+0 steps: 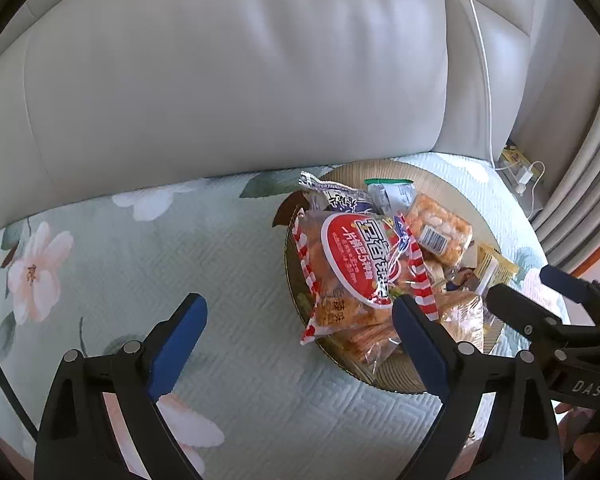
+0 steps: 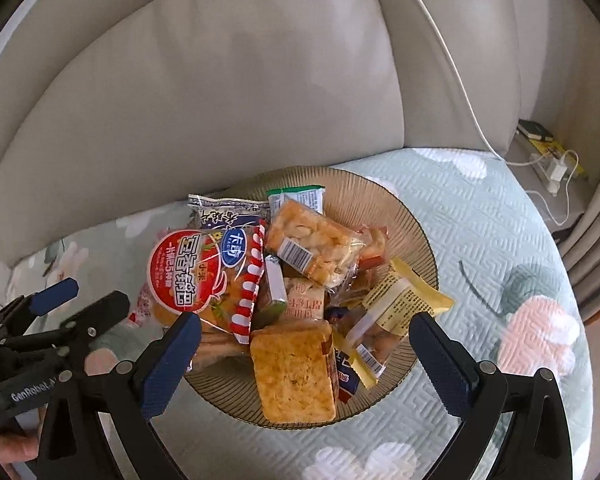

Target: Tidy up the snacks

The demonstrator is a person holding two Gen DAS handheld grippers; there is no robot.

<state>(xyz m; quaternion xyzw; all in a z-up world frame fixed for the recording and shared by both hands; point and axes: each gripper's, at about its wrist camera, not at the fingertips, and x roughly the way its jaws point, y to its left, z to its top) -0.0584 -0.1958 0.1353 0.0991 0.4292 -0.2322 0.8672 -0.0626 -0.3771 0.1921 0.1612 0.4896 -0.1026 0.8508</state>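
Bottom layers of the snack pile were hidden under the top packets, so the count was unclear, and small print on most wrappers was unreadable. The plate [image 2: 404, 208] sat on the flowered seat cover [image 2: 480, 216] of a pale sofa [image 2: 228, 92], its near rim partly blocked by gripper fingers in both views. Left gripper [image 1: 300, 324] was spread wide, holding nothing; its left finger hung over bare cover, its right finger [image 1: 416, 332] overlapped the plate's near left edge, contact not determinable. Right gripper [image 2: 306, 344] was also spread wide and empty, fingers straddling the near half of the plate, above a square orange cracker pack [image 2: 292, 372] at the near rim. Red round-label bag [image 2: 188, 276] lay on the left side of the pile with a red-and-white striped edge, partly covering a purple-and-white packet [image 2: 228, 212] behind it. Clear-wrapped peanut bar [image 2: 312, 244] with a barcode sat at centre far, a green-topped sachet [image 2: 300, 196] tucked behind it. Yellow packet [image 2: 400, 308] lay at the right, part covered by the right finger. Small silver stick [image 2: 274, 284] stood in the middle, label unreadable. In the left wrist view the right gripper entered from the right edge, cut off by the frame. White cable [image 2: 452, 64] ran down the sofa back to a charger [image 2: 556, 170] on a side shelf at far right, with a curtain [image 1: 580, 192] beside it.
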